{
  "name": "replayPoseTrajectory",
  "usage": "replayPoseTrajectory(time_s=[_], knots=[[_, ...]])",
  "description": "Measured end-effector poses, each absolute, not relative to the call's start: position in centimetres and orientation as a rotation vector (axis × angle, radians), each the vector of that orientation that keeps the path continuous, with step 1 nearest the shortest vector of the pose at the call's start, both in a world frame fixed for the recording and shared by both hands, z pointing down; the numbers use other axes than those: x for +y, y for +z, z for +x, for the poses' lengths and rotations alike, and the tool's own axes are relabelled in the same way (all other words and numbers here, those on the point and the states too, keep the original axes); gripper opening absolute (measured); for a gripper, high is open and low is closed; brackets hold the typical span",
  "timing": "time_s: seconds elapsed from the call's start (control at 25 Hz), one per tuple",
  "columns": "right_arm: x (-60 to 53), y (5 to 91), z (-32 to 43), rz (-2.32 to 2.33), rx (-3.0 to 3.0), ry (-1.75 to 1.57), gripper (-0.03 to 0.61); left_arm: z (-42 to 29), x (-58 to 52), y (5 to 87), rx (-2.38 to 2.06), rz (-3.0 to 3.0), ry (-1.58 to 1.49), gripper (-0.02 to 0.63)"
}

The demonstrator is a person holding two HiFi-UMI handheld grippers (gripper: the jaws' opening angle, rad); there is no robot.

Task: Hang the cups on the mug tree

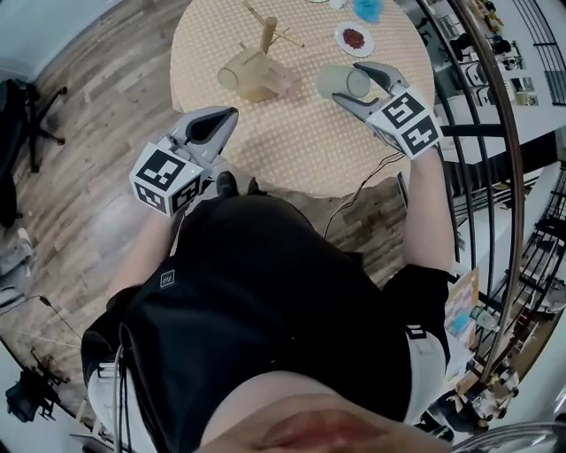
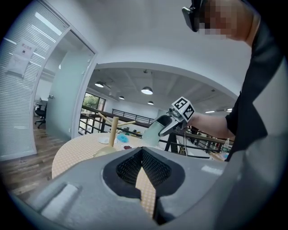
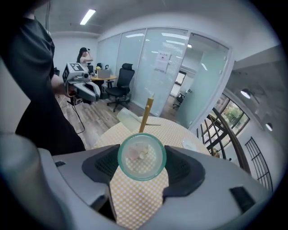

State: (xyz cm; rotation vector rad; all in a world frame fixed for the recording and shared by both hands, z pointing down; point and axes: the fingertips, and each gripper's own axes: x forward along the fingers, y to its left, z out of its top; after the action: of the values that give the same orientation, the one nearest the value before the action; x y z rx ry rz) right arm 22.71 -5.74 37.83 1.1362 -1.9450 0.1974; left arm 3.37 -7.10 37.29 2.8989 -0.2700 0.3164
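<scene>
From the head view, my left gripper hangs over the near edge of the round bench under a yellow checked cloth, well apart from everything on it. My right gripper is out over the bench with a pale green translucent cup lying on its side between its jaws. The wooden mug tree stands farther in, to the left of that cup. A second translucent cup lies tipped at the tree's foot; I cannot tell whether it hangs on a peg. A small white plate with something dark red on it sits beyond my right gripper, and a blue thing is at the far edge.

In the left gripper view, my jaws are pressed together at the tips with nothing between them. Only the checked cloth shows through the slit below. Ahead I see the mug tree and, to its right, my right gripper carrying the green cup above the bench.

In the right gripper view, my jaws stand wide and pinch the green cup on both sides, one round end facing the camera. The mug tree's post rises just behind it, with the second cup to its left.
</scene>
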Motion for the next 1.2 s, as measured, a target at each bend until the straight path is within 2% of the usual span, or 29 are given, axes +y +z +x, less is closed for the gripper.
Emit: replayPoseTrajectory(time_s=[0.48, 1.2], knots=[[-6.4, 27.9, 19.8, 1.171, -2.095, -0.047, 0.313, 4.9, -7.9, 35.1, -0.273, 2.913, 0.251, 0.006], [-10.5, 32.4, 17.3, 1.072, -2.082, -0.004, 0.313, 3.6, -12.6, 34.3, -0.325, 2.914, 0.205, 0.006]])
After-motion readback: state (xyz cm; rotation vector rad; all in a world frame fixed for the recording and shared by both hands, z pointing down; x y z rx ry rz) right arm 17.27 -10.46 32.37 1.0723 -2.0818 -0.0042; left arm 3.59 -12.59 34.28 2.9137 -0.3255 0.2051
